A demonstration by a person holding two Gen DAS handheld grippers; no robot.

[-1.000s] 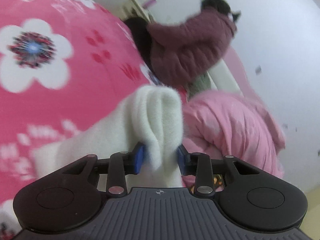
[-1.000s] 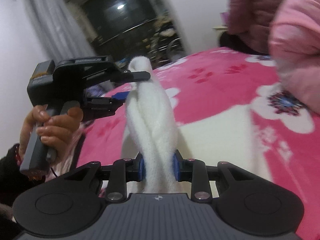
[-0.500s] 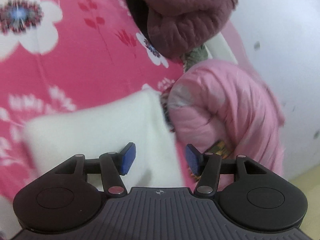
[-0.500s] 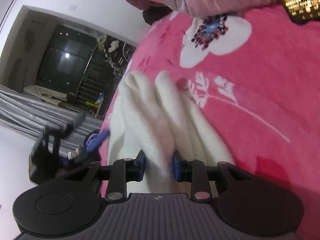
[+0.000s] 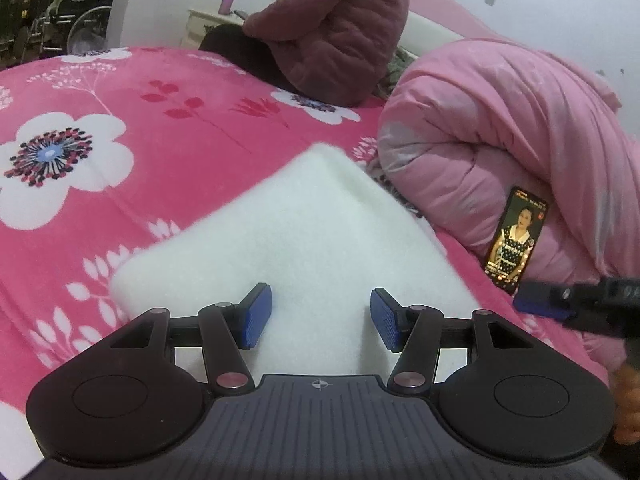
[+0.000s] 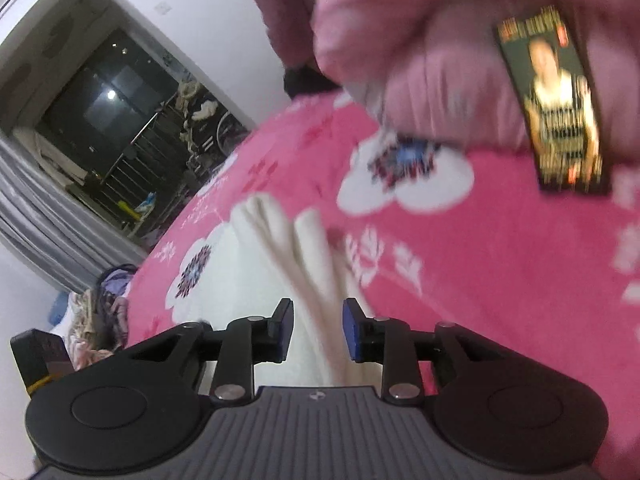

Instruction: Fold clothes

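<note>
Lying folded on the pink floral bedspread (image 5: 120, 120), the white fleece garment (image 5: 304, 232) sits directly ahead of the left gripper (image 5: 320, 316), whose jaws are spread and empty. Right gripper (image 6: 316, 328) gapes over its folds. Soft, light and limp, it is best pinched at a thick folded edge.

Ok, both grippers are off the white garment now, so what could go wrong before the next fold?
1. The phone leans against the pink quilt, close to the white garment. A sweep by the right gripper might topple it.
2. The garment's two narrow ends lie loose and uneven; regrasping just one could undo the fold.
3. The left gripper hovers open over thick fleece, and its fingers may pinch the pink floral blanket underneath too.
</note>
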